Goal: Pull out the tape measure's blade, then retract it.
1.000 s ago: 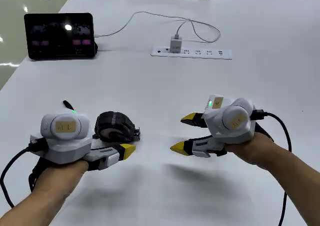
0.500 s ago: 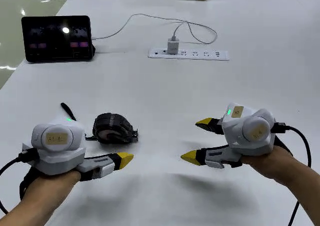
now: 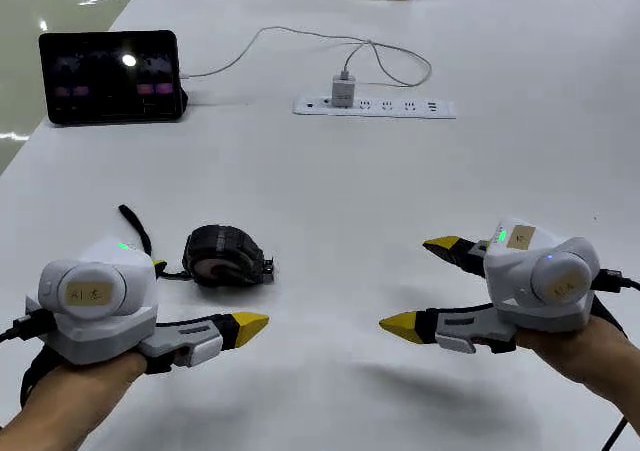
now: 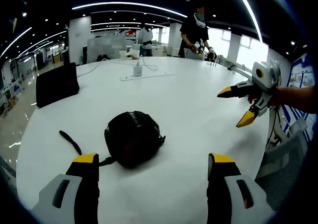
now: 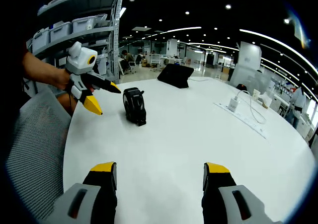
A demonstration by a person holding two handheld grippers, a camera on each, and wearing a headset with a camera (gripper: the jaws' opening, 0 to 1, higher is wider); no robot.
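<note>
left hand-held gripper agape | white table | bin shelves beyond

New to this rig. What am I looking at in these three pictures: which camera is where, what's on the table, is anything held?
There is no robot here: a person holds a two-jaw gripper in each hand. The rectangular picture comes from a headset camera looking down at the white table. The two round pictures come from fisheye cameras riding on the grippers, each looking out along its own yellow-tipped jaws. The left gripper and the right gripper are both open and hold nothing. A black tape measure lies on the table just ahead of the left gripper, untouched. Farther back are a dark tablet and a white power strip with a charger plugged in.
</note>
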